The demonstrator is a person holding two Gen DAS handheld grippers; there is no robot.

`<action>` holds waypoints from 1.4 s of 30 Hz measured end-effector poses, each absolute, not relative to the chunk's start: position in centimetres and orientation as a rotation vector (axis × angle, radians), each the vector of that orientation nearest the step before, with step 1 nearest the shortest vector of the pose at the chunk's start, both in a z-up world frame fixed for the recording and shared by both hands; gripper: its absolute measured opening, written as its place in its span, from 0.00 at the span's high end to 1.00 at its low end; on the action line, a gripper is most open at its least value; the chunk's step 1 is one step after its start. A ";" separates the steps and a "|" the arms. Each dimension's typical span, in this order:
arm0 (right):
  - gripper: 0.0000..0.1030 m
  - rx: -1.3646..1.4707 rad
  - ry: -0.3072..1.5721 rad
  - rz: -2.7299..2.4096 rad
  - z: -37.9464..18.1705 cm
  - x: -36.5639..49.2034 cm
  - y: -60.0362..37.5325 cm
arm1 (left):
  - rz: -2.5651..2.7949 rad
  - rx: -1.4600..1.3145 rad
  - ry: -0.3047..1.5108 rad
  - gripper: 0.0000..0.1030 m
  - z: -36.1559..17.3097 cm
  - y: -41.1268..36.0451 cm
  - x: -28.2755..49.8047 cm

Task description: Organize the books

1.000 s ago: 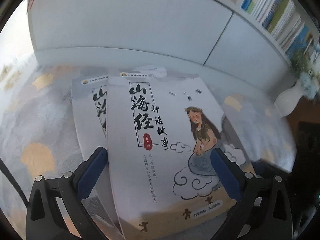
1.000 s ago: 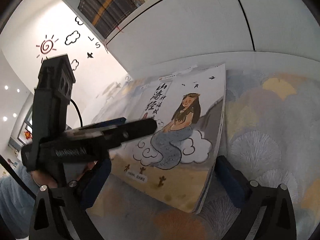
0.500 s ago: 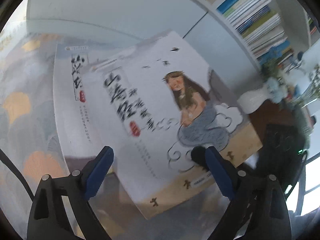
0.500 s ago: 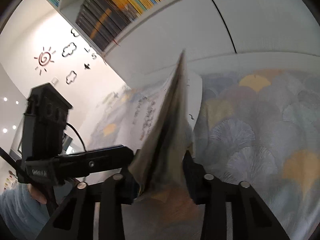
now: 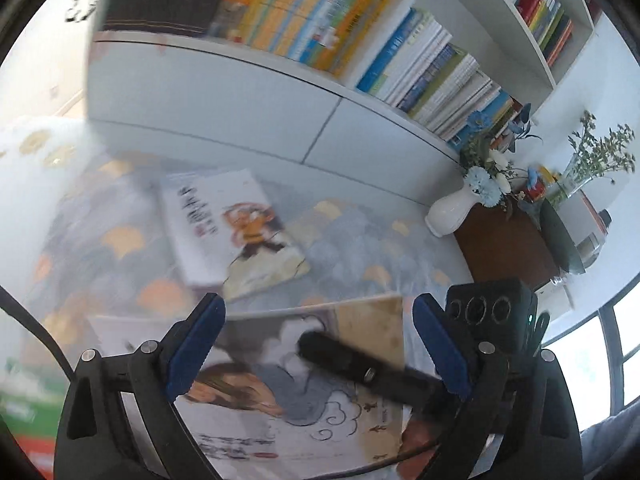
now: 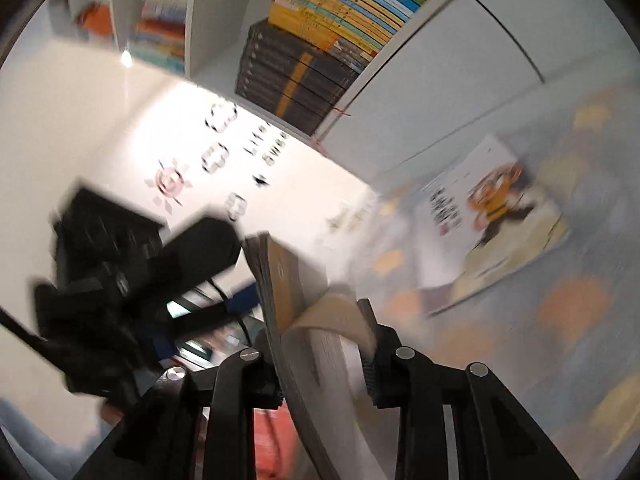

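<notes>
A: What have I got?
B: My right gripper is closing on the mermaid book, lifted edge-up; the left gripper is opening, empty. The second book lies on the far tablecloth.

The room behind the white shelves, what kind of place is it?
Probably a children's reading room or a small library: white shelves packed with colourful books, cloud and sun stickers on the cream wall, and an illustrated picture book lying on a fan-patterned cloth.

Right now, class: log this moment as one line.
right gripper: closing on lifted mermaid-cover book | left gripper: opening, empty | tiger-cover book: on cloth
</notes>
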State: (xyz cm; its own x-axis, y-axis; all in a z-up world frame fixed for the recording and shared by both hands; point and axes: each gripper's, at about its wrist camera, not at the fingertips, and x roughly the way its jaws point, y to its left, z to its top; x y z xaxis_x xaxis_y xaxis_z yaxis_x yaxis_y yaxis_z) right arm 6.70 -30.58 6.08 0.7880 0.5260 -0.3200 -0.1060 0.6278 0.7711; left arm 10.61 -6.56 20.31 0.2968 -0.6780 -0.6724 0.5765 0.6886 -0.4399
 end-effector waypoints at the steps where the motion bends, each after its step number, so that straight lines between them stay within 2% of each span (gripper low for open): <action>1: 0.79 0.837 0.558 0.398 6.3 6.3 -29.7 | -0.822 -0.119 0.954 0.07 20.4 -6.3 9.9; 2: 0.94 0.818 0.549 0.397 6.7 5.8 -28.9 | -0.804 -0.116 0.957 0.07 20.5 -5.4 9.0; 4: 0.94 0.727 0.549 0.383 7.8 4.7 -26.7 | -0.771 -0.118 0.978 0.07 20.5 -3.7 7.2; 12: 0.94 0.673 0.615 0.261 9.0 -1.7 -25.8 | -0.703 -0.205 1.049 0.06 19.4 3.5 -0.4; 17: 0.95 0.593 0.723 0.152 8.3 -8.2 -24.1 | -0.711 -0.135 1.093 0.06 17.0 3.7 -4.6; 23: 0.94 0.536 0.942 0.079 4.1 -15.1 -20.9 | -0.712 -0.089 1.193 0.06 11.5 1.9 -8.8; 27: 0.89 0.514 1.182 -0.046 -0.1 -16.9 -21.1 | -0.688 -0.138 1.302 0.06 7.6 1.6 -9.6; 29: 0.88 0.480 1.236 -0.094 -1.2 -17.2 -21.9 | -0.682 -0.106 1.321 0.06 6.7 1.7 -10.3; 31: 0.78 0.461 1.235 -0.094 -1.1 -17.2 -22.4 | -0.659 -0.065 1.301 0.06 6.3 1.9 -10.6; 33: 0.60 0.438 1.223 -0.066 -0.8 -17.0 -22.5 | -0.609 -0.083 1.317 0.06 5.8 2.8 -10.5; 35: 0.51 0.420 1.214 -0.012 -0.6 -16.4 -22.1 | -0.540 -0.108 1.343 0.06 5.3 4.0 -10.2; 42: 0.45 0.304 1.244 0.056 -1.7 -15.1 -20.2 | -0.481 -0.245 1.463 0.04 2.2 6.6 -8.8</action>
